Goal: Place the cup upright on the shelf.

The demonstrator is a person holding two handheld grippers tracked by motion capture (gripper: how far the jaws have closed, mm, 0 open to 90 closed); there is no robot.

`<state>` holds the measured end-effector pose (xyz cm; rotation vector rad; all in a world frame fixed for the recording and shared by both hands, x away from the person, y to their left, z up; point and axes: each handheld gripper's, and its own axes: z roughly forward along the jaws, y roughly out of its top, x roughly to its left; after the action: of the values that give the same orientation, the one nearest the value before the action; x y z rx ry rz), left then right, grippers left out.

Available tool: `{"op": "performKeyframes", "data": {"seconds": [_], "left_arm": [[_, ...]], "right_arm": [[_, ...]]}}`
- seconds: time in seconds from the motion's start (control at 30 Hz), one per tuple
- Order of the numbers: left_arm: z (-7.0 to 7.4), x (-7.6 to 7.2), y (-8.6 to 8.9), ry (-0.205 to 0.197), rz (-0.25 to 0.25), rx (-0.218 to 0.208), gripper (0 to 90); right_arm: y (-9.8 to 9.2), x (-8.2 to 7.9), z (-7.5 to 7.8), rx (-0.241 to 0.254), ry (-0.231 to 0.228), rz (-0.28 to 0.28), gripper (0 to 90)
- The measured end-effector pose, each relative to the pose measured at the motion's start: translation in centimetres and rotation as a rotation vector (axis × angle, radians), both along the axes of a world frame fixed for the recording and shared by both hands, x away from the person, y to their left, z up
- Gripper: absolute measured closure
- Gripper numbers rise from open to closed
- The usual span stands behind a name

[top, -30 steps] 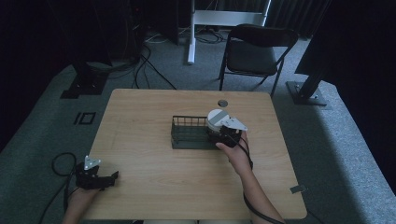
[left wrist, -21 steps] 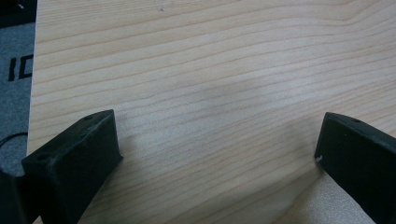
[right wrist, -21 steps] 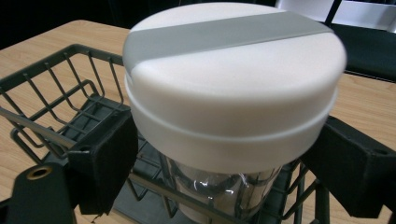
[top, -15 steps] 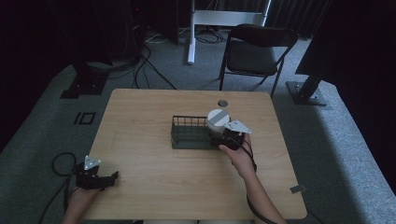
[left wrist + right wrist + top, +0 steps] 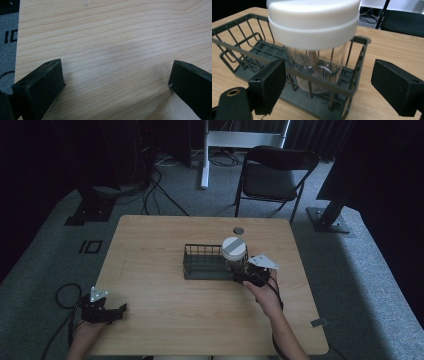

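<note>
dim room, dark bkgd | tabletop evenly lit — soft shadows | close-ups slightly blurred

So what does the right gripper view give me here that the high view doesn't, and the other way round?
The right gripper view alone shows the jar's clear wall through the basket wires, and the right gripper with its jaws spread wide, apart from the jar. The high view alone shows the left gripper at the table's near left corner, a folding chair and a small round disc. Both show the white-lidded jar standing in the right end of the wire basket.
</note>
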<state>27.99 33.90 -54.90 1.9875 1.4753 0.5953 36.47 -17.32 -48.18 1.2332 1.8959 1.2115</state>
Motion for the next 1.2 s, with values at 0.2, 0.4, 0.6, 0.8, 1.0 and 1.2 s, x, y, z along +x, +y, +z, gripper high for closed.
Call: {"op": "performKeyframes", "data": {"seconds": [0.2,0.4,0.6,0.8,1.0,1.2], "left_arm": [[0.0,0.0,0.0,0.0,0.0,0.0,0.1],[0.0,0.0,0.0,0.0,0.0,0.0,0.1],[0.0,0.0,0.0,0.0,0.0,0.0,0.1],[0.0,0.0,0.0,0.0,0.0,0.0,0.1],[0.0,0.0,0.0,0.0,0.0,0.0,0.1],[0.0,0.0,0.0,0.0,0.0,0.0,0.1]], "right_arm": [[-1.1,-1.3,-1.1,-0.025,-0.001,0.008,12.5],[-2.3,-1.9,-2.2,-0.021,0.015,-0.013,12.5],[-3.2,-2.1,-3.0,-0.016,0.031,-0.039,12.5],[-4.3,-2.2,-3.9,-0.025,0.043,-0.072,12.5],[-5.5,-2.4,-4.6,-0.031,0.058,-0.107,12.5],[-6.6,-2.6,-5.1,-0.031,0.08,-0.146,12.5]]}}
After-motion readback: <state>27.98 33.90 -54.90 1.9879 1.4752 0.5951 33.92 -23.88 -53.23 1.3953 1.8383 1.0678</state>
